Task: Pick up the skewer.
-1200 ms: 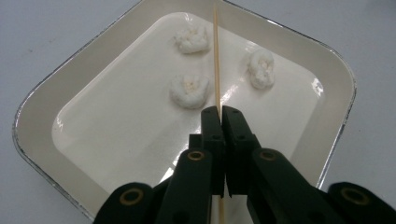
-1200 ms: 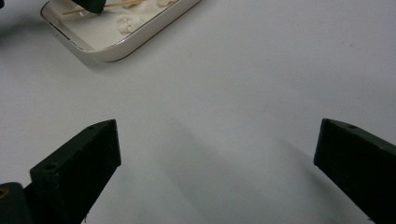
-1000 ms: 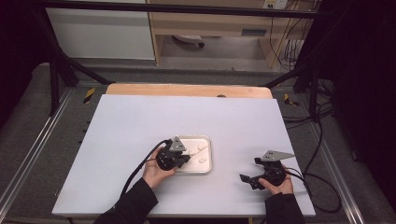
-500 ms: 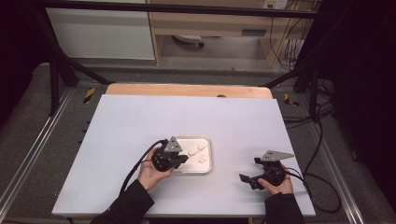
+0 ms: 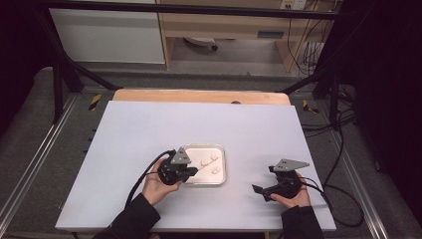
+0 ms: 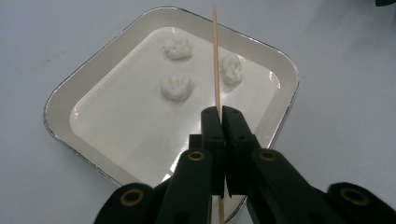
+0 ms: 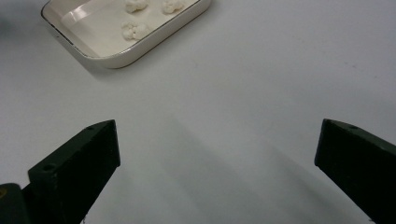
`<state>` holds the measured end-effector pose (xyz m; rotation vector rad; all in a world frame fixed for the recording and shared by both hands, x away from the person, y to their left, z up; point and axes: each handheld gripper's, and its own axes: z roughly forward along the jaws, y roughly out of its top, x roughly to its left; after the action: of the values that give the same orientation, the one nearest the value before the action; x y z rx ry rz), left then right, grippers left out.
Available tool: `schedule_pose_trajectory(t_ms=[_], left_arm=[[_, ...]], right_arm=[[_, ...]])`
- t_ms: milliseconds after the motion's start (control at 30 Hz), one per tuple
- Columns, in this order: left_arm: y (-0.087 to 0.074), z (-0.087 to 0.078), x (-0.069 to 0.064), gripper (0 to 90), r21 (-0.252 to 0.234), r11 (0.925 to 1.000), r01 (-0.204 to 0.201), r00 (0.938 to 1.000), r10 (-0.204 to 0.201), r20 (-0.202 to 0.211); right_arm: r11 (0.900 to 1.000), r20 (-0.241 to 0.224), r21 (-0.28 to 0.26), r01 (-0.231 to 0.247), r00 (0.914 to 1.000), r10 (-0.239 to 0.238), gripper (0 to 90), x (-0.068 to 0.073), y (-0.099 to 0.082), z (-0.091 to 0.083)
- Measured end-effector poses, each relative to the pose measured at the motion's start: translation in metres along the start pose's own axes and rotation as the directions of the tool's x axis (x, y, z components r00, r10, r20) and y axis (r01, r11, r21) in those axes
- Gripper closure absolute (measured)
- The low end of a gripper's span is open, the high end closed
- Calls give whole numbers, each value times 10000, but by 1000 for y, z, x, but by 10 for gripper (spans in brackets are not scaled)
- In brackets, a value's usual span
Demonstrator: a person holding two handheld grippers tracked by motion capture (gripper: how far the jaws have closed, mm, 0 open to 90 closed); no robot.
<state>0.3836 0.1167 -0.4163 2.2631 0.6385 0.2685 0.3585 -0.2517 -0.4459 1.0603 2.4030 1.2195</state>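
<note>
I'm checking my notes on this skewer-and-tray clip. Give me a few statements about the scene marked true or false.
1. The left hand-held gripper is shut on a wooden skewer. True.
2. Five white lumps lie in the tray. False: there are three white lumps.
3. The right hand-held gripper has its jaws wide open with nothing between them. True.
4. The right hand-held gripper hangs over the tray. False: it is over bare table, off to the tray's side.
5. A lump is already speared on the skewer. False: the skewer is bare, and all three lumps lie in the tray.
</note>
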Motion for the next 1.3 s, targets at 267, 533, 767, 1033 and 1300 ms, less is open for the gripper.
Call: schedule_pose_trajectory(t_ms=[267, 533, 767, 1033, 1300], left_arm=[[0, -4, 0, 883, 43, 10000, -32, 10000, 32, 62], [4, -4, -2, 883, 58, 10000, -59, 9999, 58, 109], [9, -2, -5, 883, 153, 9997, -213, 9996, 210, 184], [18, 0, -10, 883, 262, 9985, -475, 9985, 467, 288], [27, 2, -16, 883, 392, 9963, -764, 9966, 751, 350]], right_arm=[[9979, 374, 9, 651, 9972, -651, 7, 11, 11, 3], [9913, 723, 269, 1289, 9888, -1305, 10, 20, 17, 7], [9751, 953, 683, 2108, 9716, -2167, 17, 29, 24, 9], [9462, 1236, 920, 3101, 9394, -3199, 28, 41, 35, 9], [9133, 1390, 1182, 3897, 9042, -4038, 49, 49, 43, 10]])
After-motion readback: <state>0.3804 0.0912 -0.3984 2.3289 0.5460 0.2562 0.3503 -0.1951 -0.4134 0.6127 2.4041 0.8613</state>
